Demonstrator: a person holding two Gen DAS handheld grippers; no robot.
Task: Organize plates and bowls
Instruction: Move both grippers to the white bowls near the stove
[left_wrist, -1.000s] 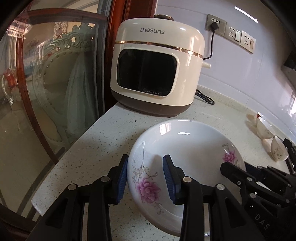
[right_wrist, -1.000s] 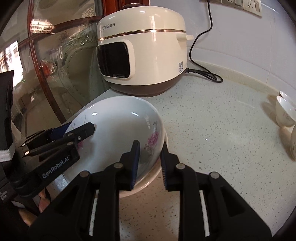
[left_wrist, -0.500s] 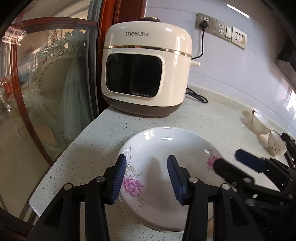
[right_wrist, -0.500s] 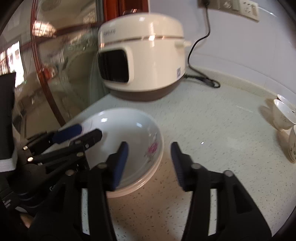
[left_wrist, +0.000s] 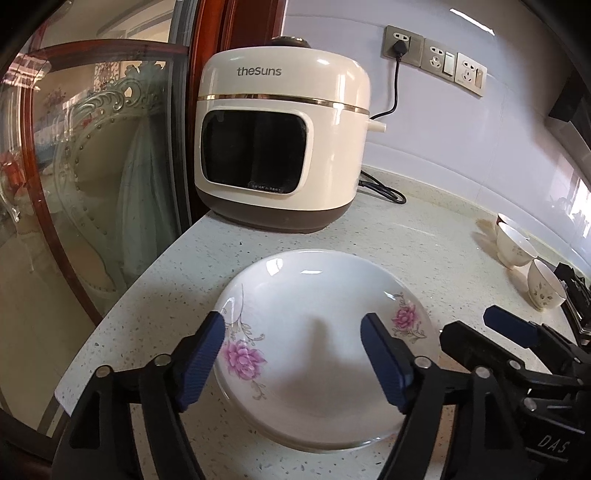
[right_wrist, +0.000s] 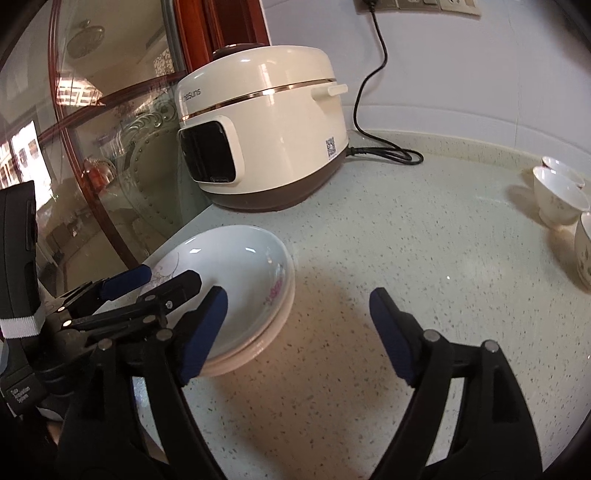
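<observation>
My left fingers (left_wrist: 201, 363) stand wide apart with nothing between the blue ribbed pads, one pad over the near-left rim and the other over the middle of the glossy white porcelain plate with pink flower sprays (left_wrist: 325, 325); the left gripper (left_wrist: 293, 360) hovers above it, and I cannot tell whether a pad grazes the glaze. My right fingers (right_wrist: 389, 334) are spread just as wide and hold nothing — the right gripper (right_wrist: 297, 332) points at bare speckled stone just right of the plate. From the right wrist view the plate sits on at least one more like it, a low nested stack (right_wrist: 255, 339) near the front-left corner of the pale speckled stone surface (right_wrist: 406, 240), in front of the cream-and-brown rice cooker (left_wrist: 282, 147). I judge this ware stiff, fairly heavy for its thin edge, slick with glaze and quick to chip — so I would take it by the rim, one pad inside the lip and one beneath, opposite sides shared between my two grippers, and lift level. Three small white footed porcelain bowls (right_wrist: 559, 199) with faint sprigs stand well apart at the right; they look lighter and easy to tip, best pinched across the wall near the rim.
</observation>
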